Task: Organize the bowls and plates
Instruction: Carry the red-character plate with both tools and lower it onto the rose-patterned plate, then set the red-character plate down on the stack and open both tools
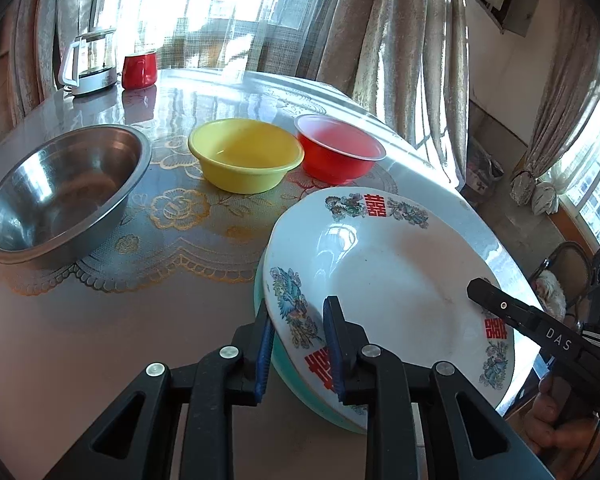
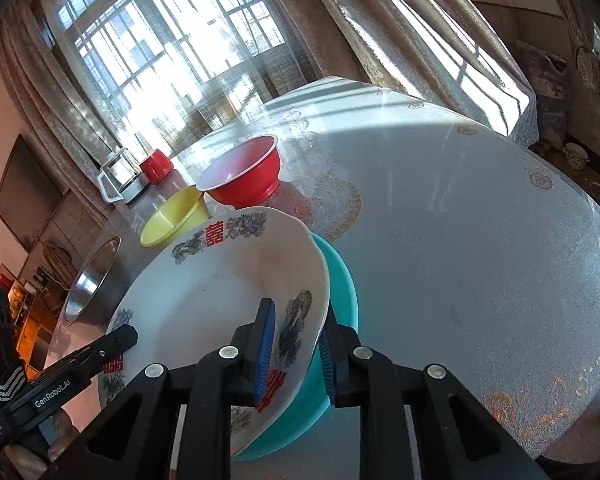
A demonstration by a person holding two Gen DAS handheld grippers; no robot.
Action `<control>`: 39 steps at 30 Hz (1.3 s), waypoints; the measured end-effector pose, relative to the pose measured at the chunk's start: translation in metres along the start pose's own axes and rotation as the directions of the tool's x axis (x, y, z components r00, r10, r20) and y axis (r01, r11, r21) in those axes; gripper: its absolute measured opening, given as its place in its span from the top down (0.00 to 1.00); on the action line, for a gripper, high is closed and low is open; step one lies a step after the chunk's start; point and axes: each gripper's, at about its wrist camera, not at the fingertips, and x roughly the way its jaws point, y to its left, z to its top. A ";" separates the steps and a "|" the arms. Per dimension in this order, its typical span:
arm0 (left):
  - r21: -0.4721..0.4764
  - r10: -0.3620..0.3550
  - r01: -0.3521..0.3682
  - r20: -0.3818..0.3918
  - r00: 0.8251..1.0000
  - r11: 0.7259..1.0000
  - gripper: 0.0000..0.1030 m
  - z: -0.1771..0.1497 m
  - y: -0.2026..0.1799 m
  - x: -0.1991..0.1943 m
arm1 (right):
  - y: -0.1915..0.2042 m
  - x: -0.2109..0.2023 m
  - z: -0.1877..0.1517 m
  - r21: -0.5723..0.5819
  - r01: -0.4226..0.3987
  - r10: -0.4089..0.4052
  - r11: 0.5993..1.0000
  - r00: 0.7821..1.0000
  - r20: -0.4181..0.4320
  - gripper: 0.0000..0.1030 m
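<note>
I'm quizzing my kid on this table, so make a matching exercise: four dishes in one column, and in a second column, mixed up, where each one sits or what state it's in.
Column one:
1. white plate
2. teal plate
3. yellow bowl
4. steel bowl

Column two:
A. underneath another plate
B. standing between the metal bowl and the red bowl
C. rim straddled by the left gripper and the right gripper on opposite sides
D. farthest left in the left wrist view, empty

Pairs: 1-C, 2-A, 3-B, 4-D
</note>
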 end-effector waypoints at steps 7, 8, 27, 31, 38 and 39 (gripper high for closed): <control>0.010 0.012 -0.012 0.003 1.000 1.000 0.74 -0.002 -0.002 0.000 | -0.001 0.005 -0.001 -0.002 -0.004 0.004 1.000 1.000 -0.004 0.82; 0.013 0.015 -0.015 0.005 1.000 1.000 0.74 -0.003 -0.002 0.000 | -0.001 0.006 -0.002 0.000 -0.005 0.005 1.000 1.000 -0.008 0.82; 0.021 0.053 -0.054 0.041 0.998 0.998 0.74 -0.007 -0.007 -0.016 | 0.011 0.008 -0.009 -0.042 0.041 -0.043 0.998 0.998 -0.037 0.79; 0.021 0.051 -0.052 0.049 0.998 0.998 0.72 -0.010 -0.006 -0.022 | 0.013 0.005 -0.010 -0.035 0.049 -0.050 0.998 0.998 -0.034 0.73; 0.020 0.079 -0.080 0.076 0.994 0.997 0.72 -0.015 0.000 -0.036 | 0.015 -0.009 -0.004 -0.023 0.073 -0.073 0.997 0.997 0.007 0.66; 0.016 0.086 -0.088 0.075 0.993 0.996 0.72 -0.016 0.002 -0.037 | 0.016 -0.011 -0.003 -0.023 0.081 -0.080 0.996 0.997 0.015 0.65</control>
